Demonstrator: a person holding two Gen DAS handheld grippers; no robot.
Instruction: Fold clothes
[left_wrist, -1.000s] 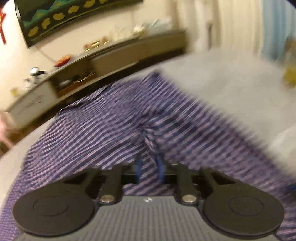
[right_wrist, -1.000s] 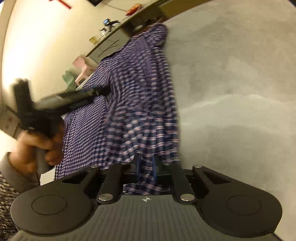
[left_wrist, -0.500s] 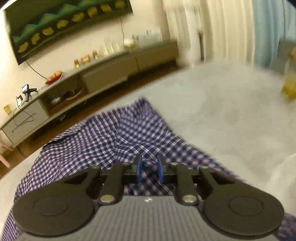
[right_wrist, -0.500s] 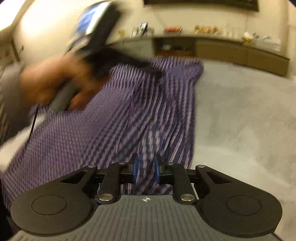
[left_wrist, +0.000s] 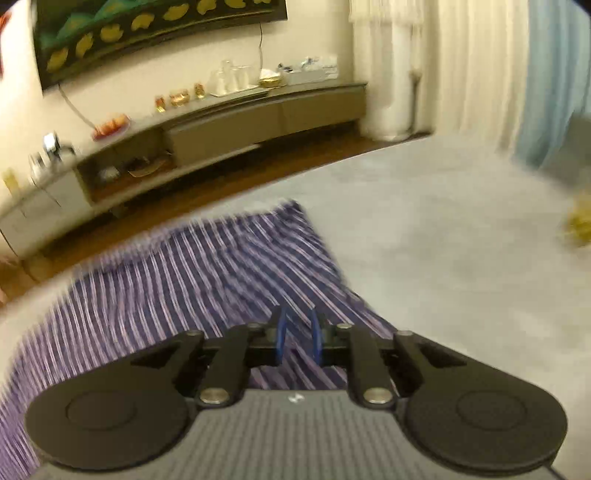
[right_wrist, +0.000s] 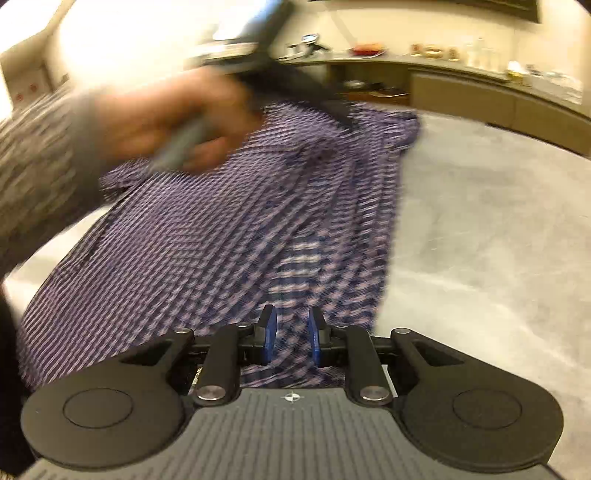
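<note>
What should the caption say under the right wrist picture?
Right gripper, jaws apart, above a purple checked shirt on grey carpet.

Each camera sits just behind its own claw, tilted down, close over the checked shirt on the grey bed. The left view faces a long sideboard at 12 o'clock. Both share shirt, bed and sideboard; the right view catches the left hand at 10 o'clock.

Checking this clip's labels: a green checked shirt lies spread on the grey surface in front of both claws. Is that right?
Not quite. The shirt is purple checked, not green; the right wrist view shows it plainly. The rest holds: it lies spread on the grey surface in front of both claws.
</note>
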